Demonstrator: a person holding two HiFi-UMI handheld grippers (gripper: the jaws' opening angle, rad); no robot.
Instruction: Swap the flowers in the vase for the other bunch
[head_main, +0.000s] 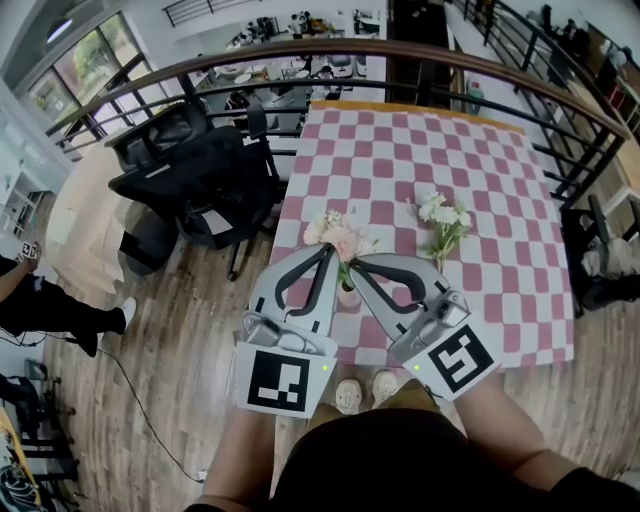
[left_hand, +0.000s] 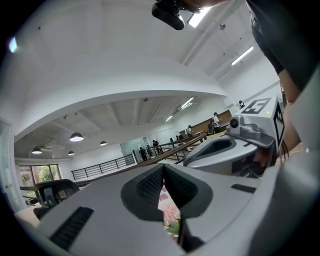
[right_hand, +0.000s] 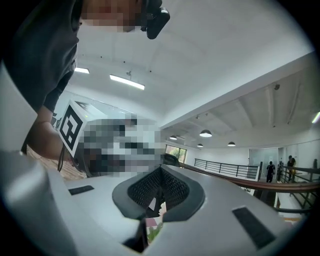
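While both forearms reached forward in the head view, the left claw (head_main: 331, 249) and right claw (head_main: 356, 263) angled inward over the vase (head_main: 348, 294) of pink flowers (head_main: 340, 238) near the checkered worktop's (head_main: 500, 180) near edge. The white bunch (head_main: 443, 222) lay to their right. The left gripper view showed its claw closed tip to tip, empty. The right gripper view showed the same.

Head view steeply down; both gripper views low, toward ceiling (left_hand: 125, 60)

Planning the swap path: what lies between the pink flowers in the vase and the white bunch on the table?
Only bare checkered tablecloth separates the pink flowers from the white bunch; the head view shows it.
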